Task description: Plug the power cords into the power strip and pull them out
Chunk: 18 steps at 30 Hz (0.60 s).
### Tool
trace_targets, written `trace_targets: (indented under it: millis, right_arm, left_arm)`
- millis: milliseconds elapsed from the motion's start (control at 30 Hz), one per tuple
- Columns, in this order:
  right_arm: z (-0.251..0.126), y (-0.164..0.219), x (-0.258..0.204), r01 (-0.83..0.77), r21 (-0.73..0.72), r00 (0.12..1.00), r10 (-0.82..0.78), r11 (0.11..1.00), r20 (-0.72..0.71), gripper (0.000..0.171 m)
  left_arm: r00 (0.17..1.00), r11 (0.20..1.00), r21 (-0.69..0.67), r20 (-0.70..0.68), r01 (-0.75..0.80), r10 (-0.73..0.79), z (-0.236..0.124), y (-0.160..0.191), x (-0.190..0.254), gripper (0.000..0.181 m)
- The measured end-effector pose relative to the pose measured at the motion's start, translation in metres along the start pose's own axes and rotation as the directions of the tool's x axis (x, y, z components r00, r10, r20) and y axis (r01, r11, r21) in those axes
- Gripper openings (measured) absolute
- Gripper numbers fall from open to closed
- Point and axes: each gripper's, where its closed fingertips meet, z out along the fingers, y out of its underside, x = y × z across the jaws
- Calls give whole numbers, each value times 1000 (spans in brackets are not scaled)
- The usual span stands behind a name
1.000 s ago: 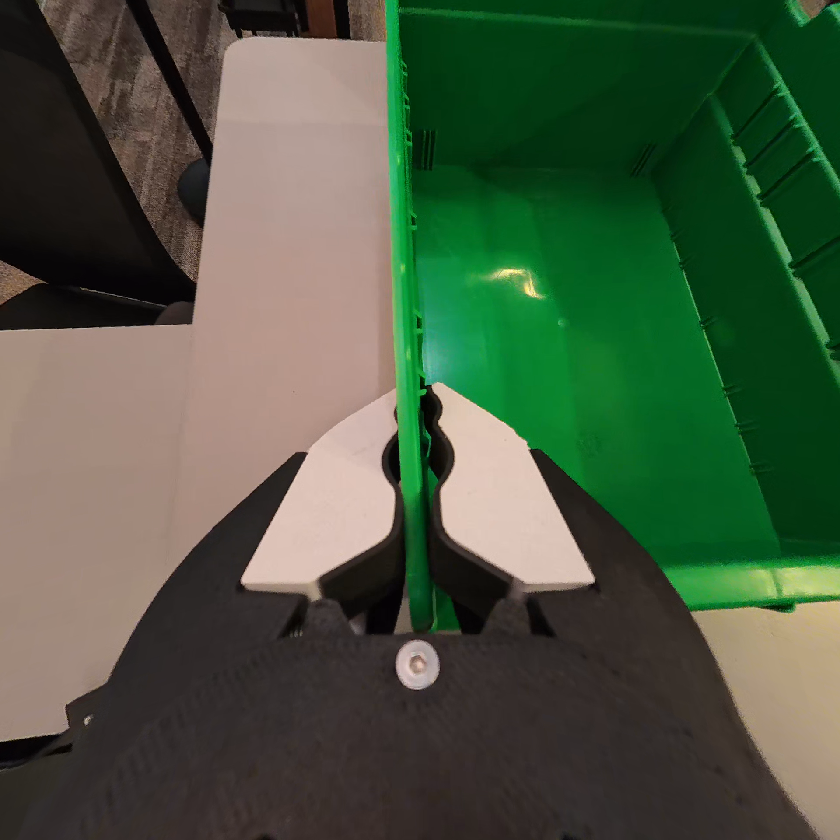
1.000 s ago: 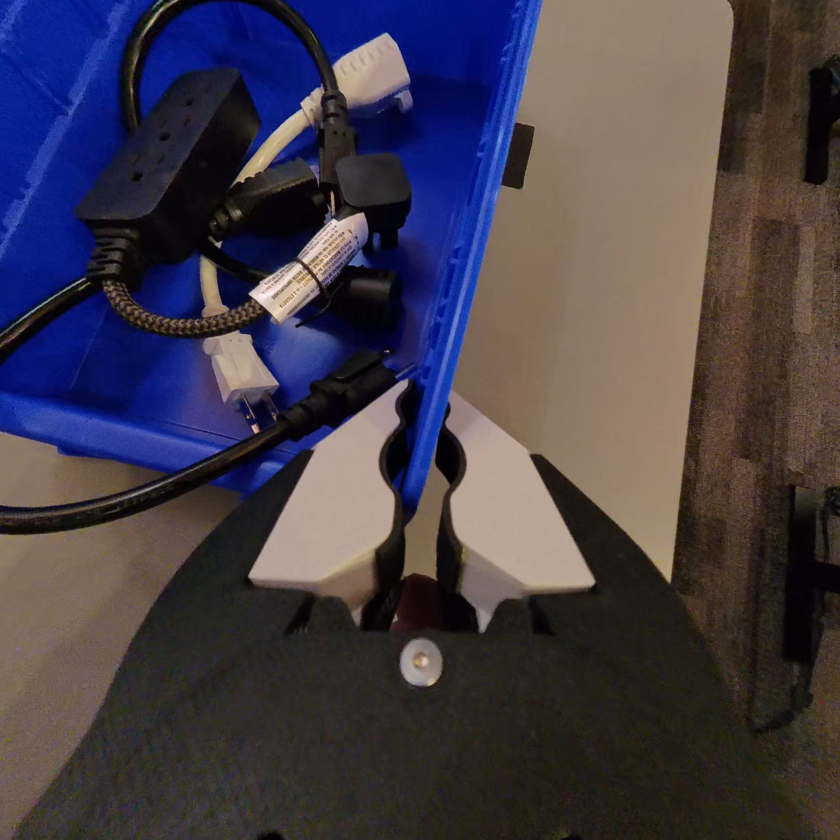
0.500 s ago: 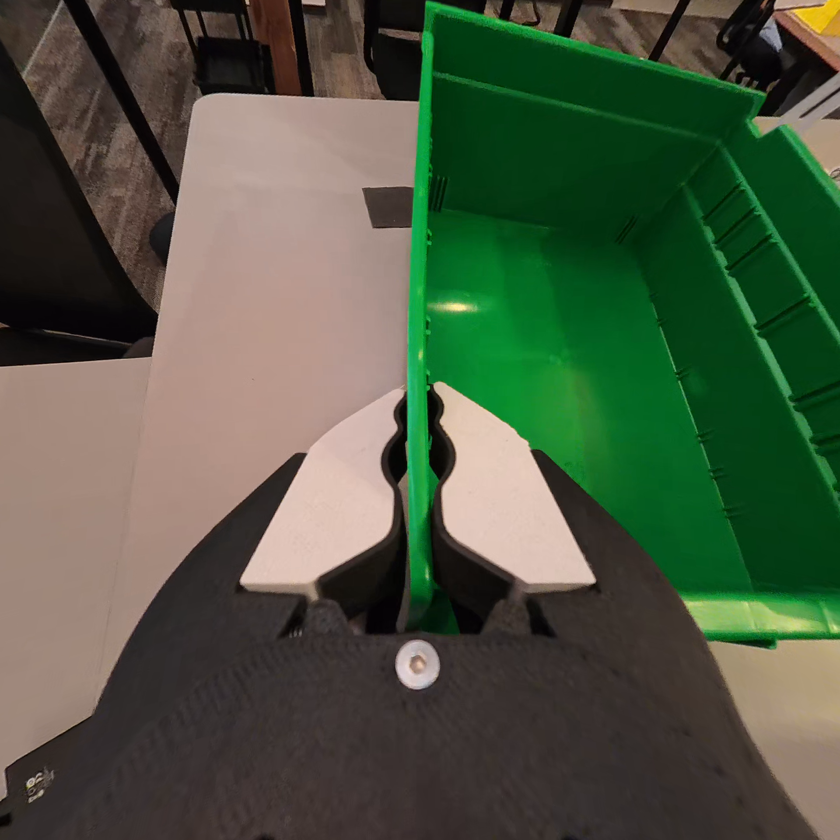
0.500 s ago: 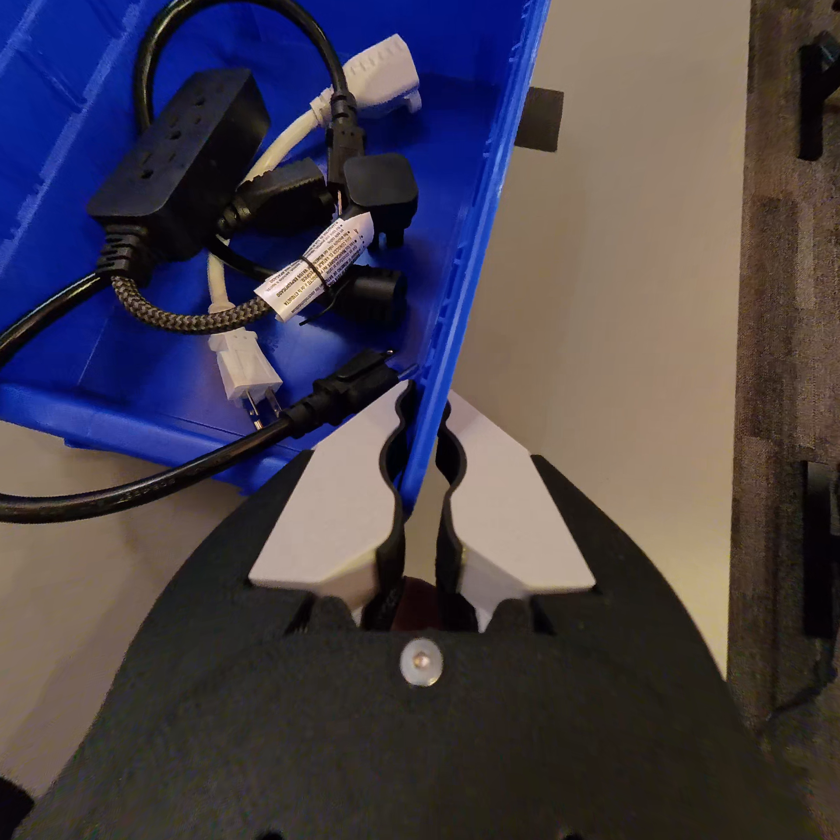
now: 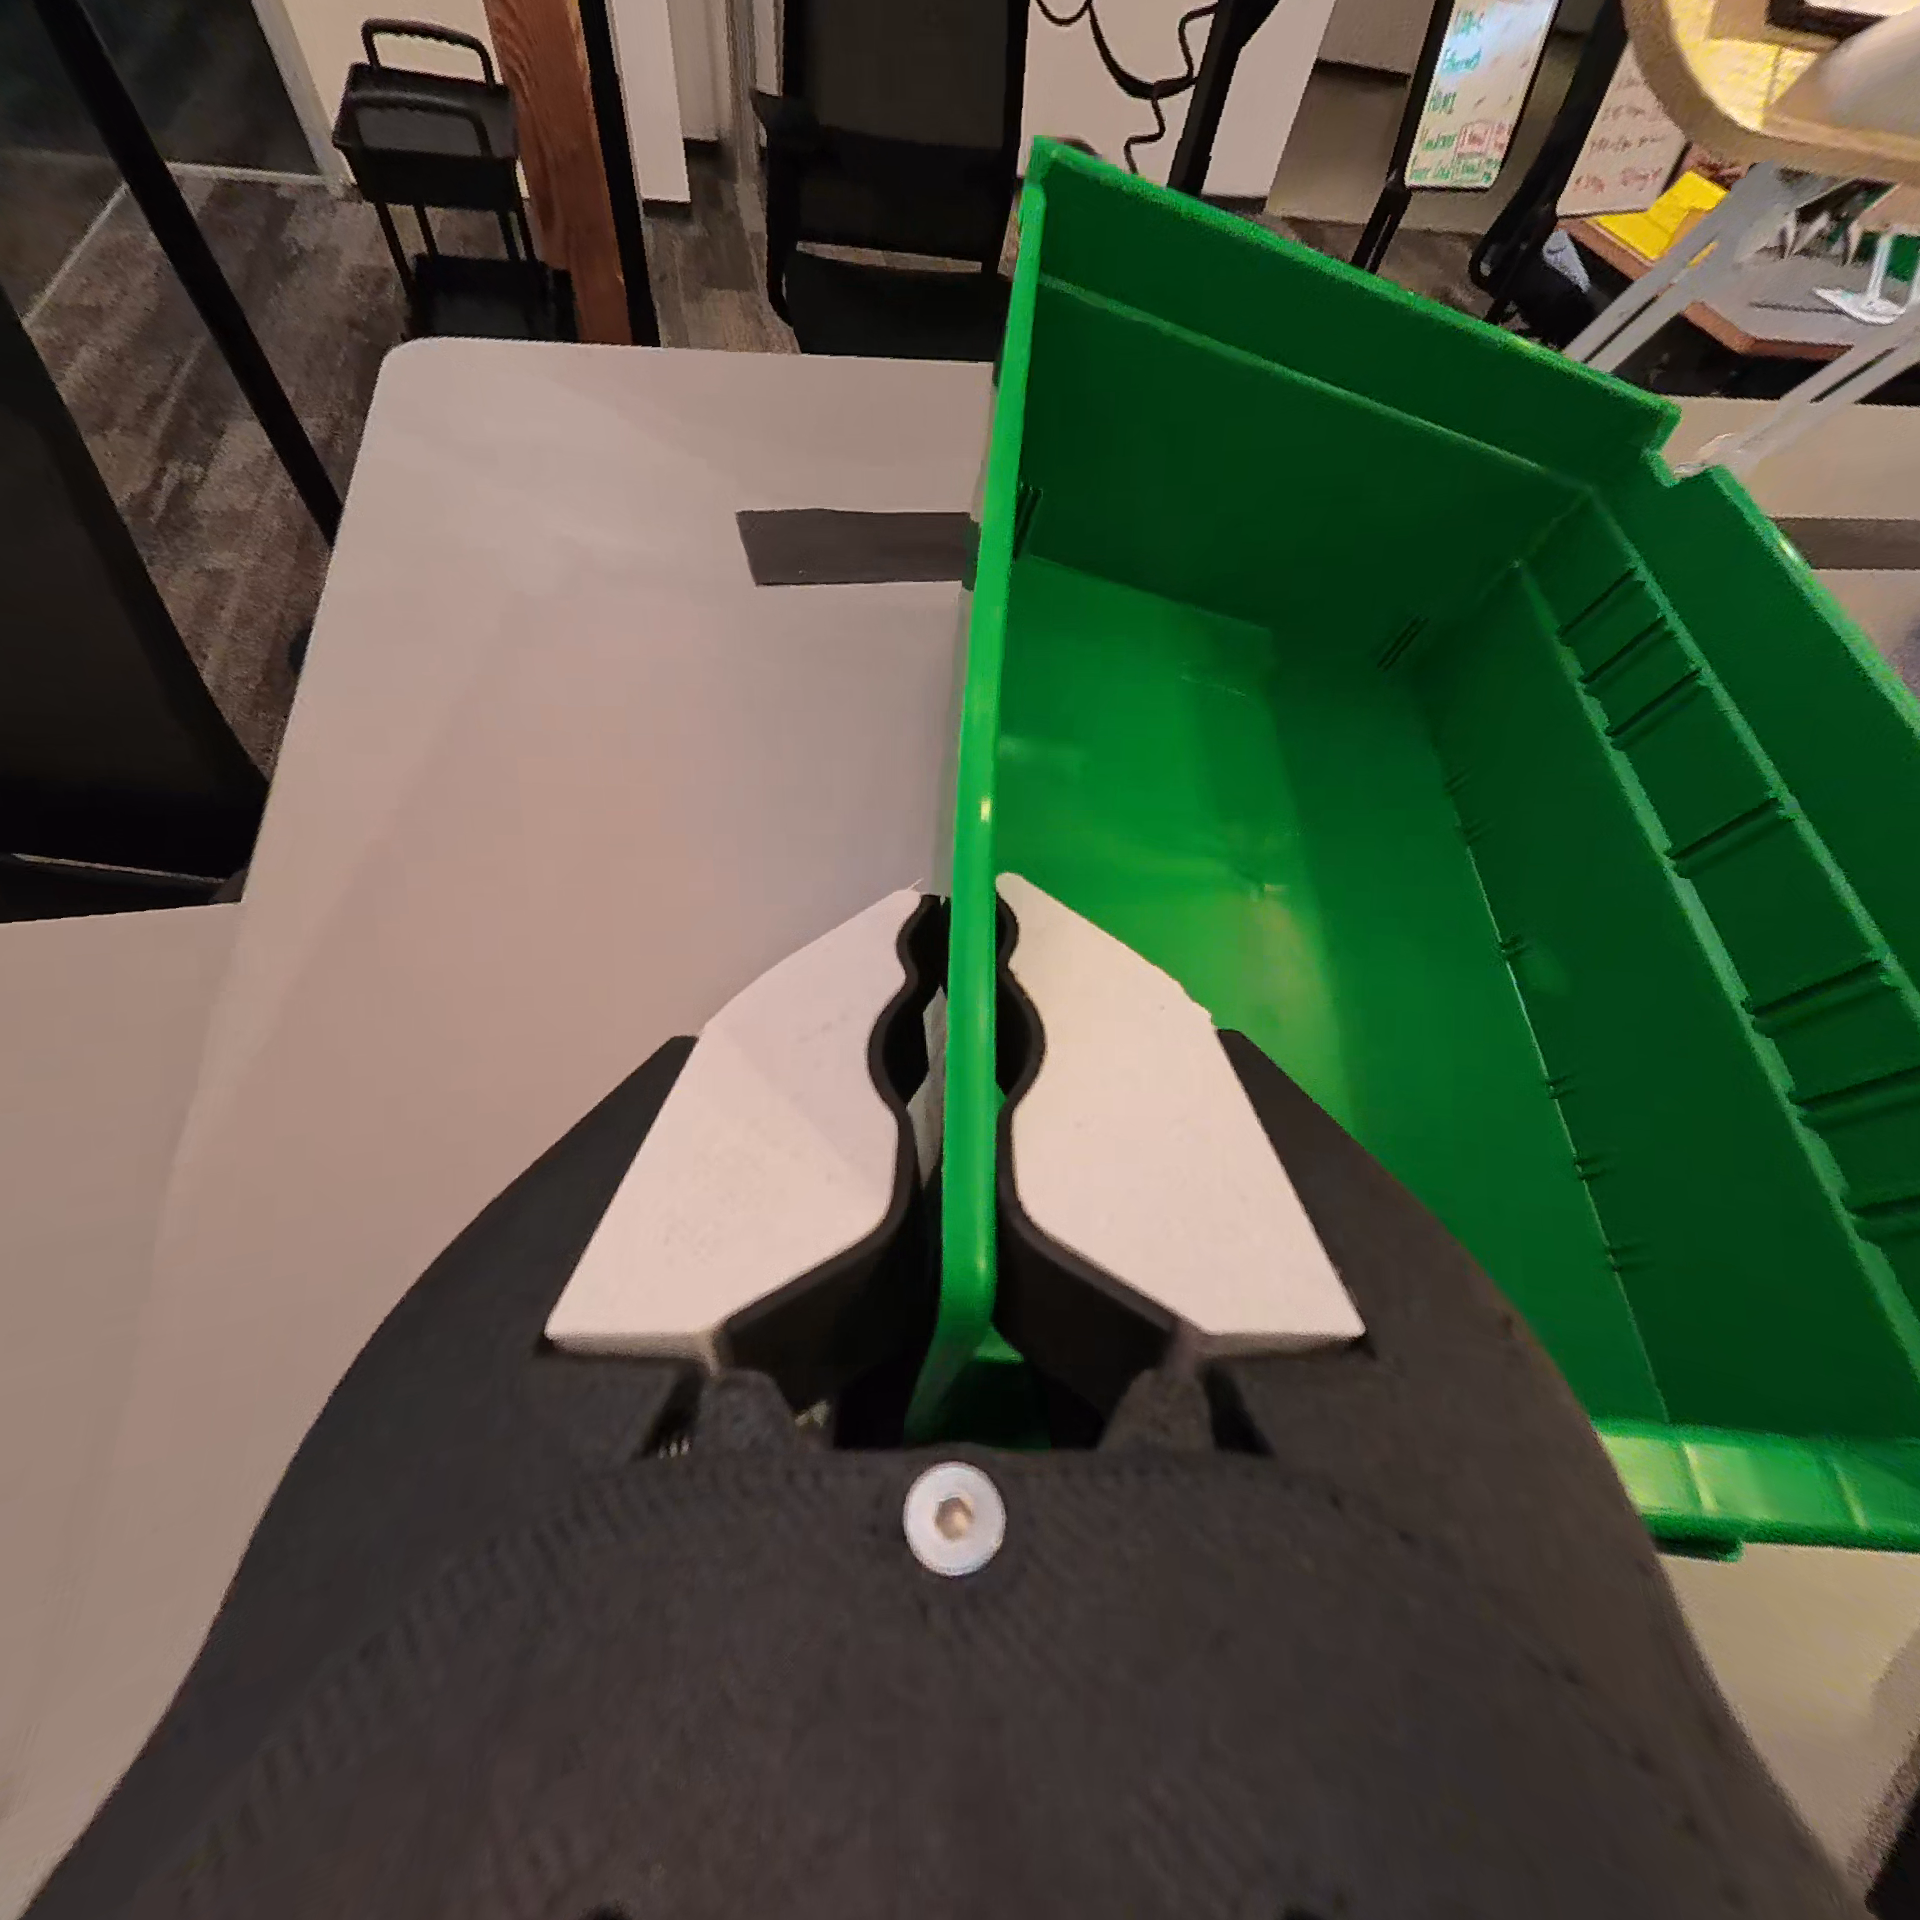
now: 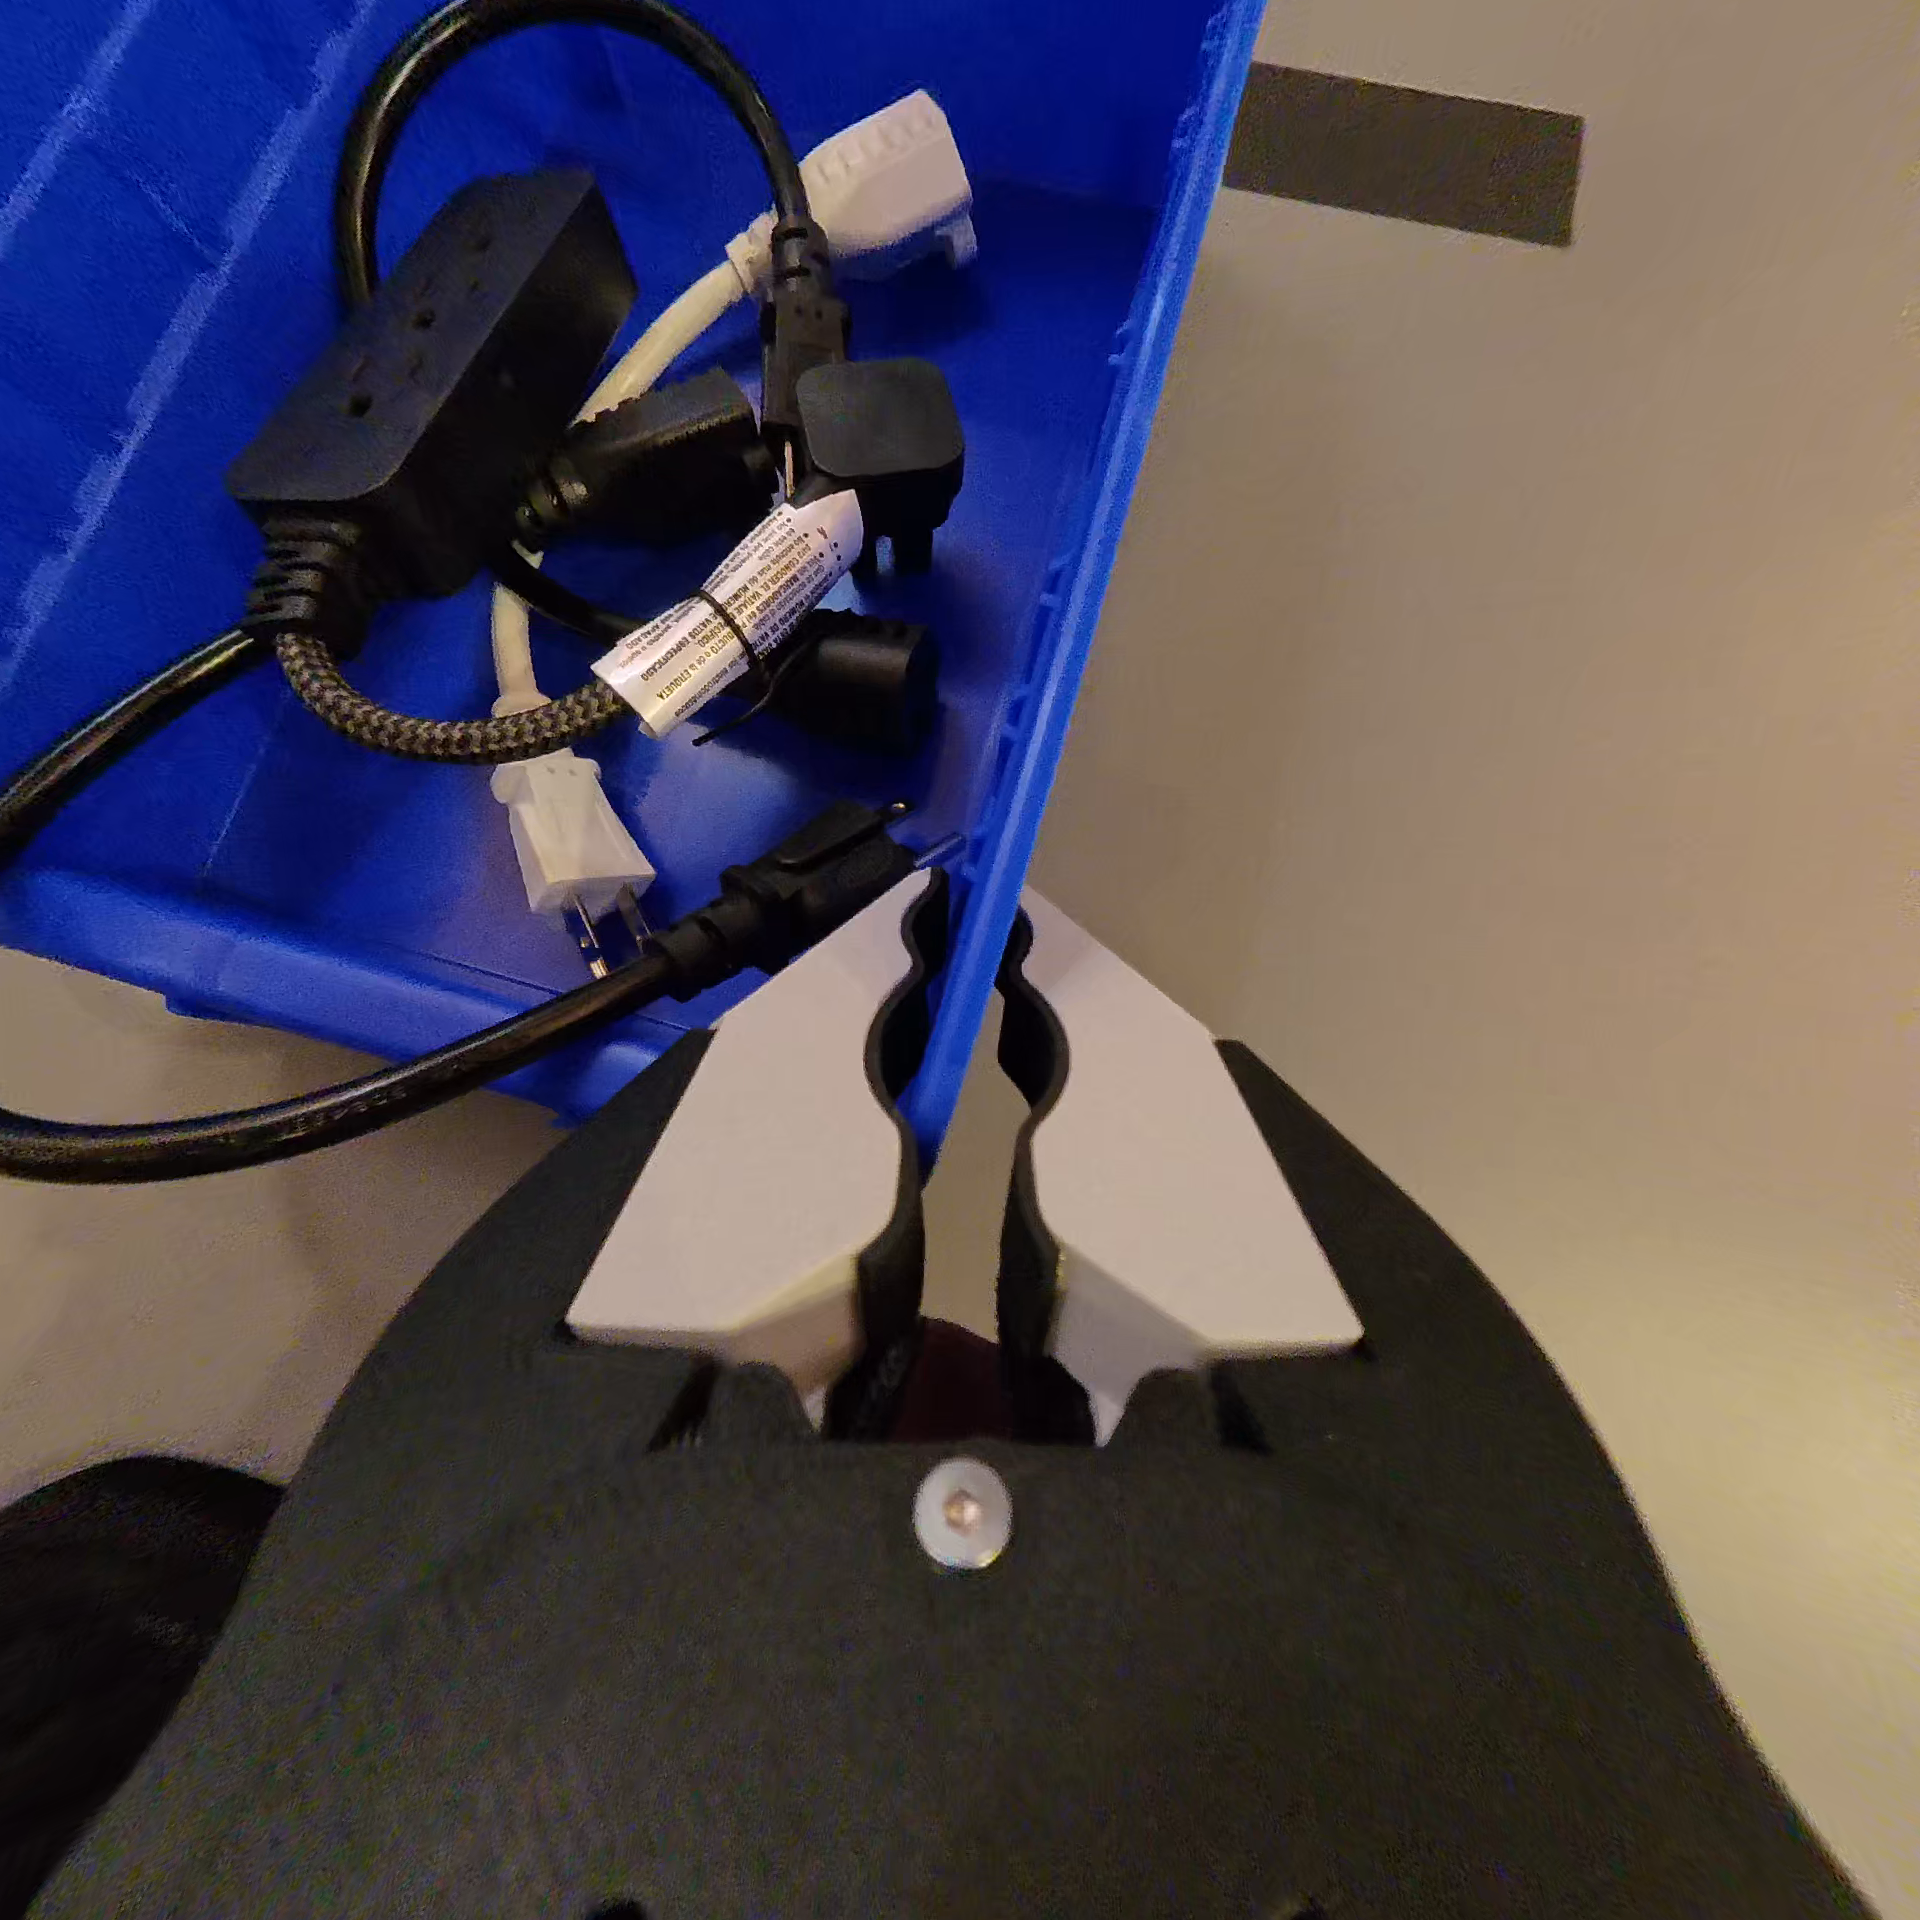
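Note:
My left gripper [image 5: 968, 904] is shut on the left wall of an empty green bin [image 5: 1299, 831] on the table. My right gripper [image 6: 977, 899] is shut on the right wall of a blue bin [image 6: 1091, 582]. Inside the blue bin lie a black power strip [image 6: 436, 364] with a braided cord [image 6: 416, 717], a white cord with a white plug [image 6: 566, 831], a white connector [image 6: 894, 187], a black plug [image 6: 821, 873] on a thick black cord that runs out over the bin's near edge, and more black plugs [image 6: 883, 436]. A white tag [image 6: 738, 613] is tied to the braided cord.
The bins sit on a pale table [image 5: 582, 727]. Dark tape strips [image 5: 842, 545] [image 6: 1403, 156] are stuck on it beside each bin. Chairs, a cart [image 5: 436, 135] and carpet lie beyond the far table edge. A dark rounded thing [image 6: 94, 1621] shows at lower left. One gripper's finger ends stand about 80 cm off the other's.
Both grippers have pulled back toward me with the bins held; the tape strips and the room beyond have come into view. The cords keep their places in the blue bin.

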Motion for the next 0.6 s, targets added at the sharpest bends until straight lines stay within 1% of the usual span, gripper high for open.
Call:
trace_targets:
  millis: [167,433,600]
  right_arm:
    - [-2,3,-41,49,-21,997,-47,999,55,3]
    - [-1,4,-106,94,-11,987,-92,996,128,4]
    - [-3,7,-151,135,-24,972,-127,991,195,14]
  left_arm:
    - [999,998,55,9,-33,33,-8,-8,6,6]
    - [1000,988,153,-3,-30,31,-28,-23,12,5]
    - [999,982,182,0,-48,49,-47,-31,15,5]
